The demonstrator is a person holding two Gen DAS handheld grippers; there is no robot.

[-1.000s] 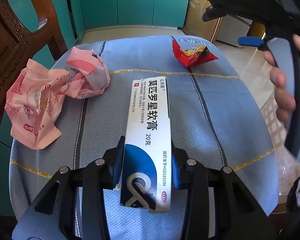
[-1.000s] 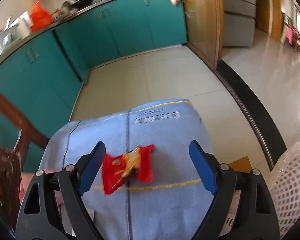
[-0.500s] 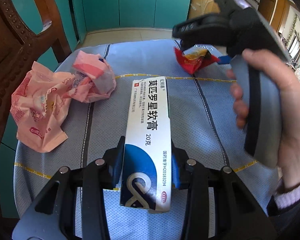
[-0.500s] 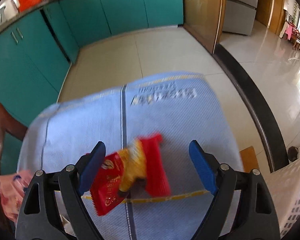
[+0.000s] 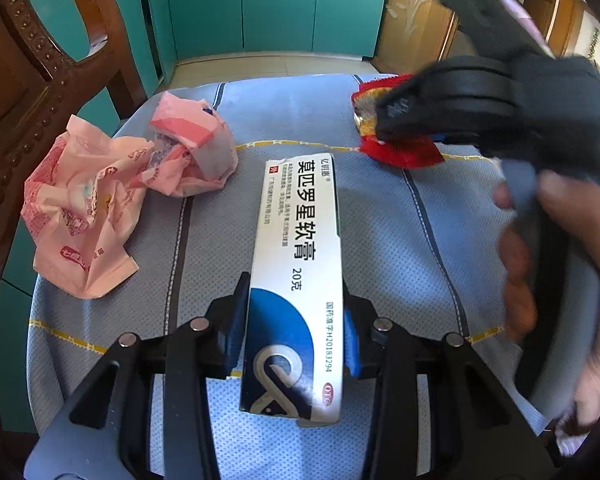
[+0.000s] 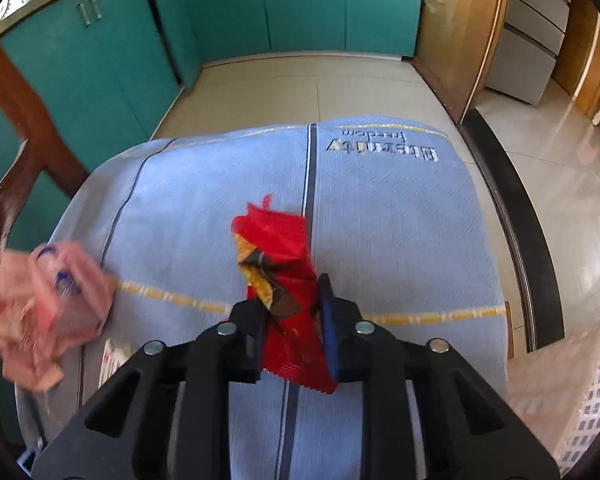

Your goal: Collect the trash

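My left gripper point(image 5: 296, 340) is shut on a white and blue medicine box point(image 5: 300, 264) that points away over the blue seat cushion point(image 5: 379, 240). My right gripper point(image 6: 290, 320) is shut on a red snack wrapper point(image 6: 284, 260); in the left wrist view the wrapper point(image 5: 399, 152) shows at the far right under the right gripper's black body. Crumpled pink plastic bags point(image 5: 112, 188) lie on the cushion's left side and show blurred in the right wrist view point(image 6: 44, 308).
A carved wooden chair back point(image 5: 32, 92) rises at the left. Teal cabinets point(image 6: 260, 4) line the far wall beyond a tiled floor point(image 6: 311, 88). A white mesh basket with a plastic liner point(image 6: 571, 392) stands to the right of the chair.
My right gripper came down over the red wrapper and closed on it. My left gripper has kept hold of the medicine box and shifted slightly.
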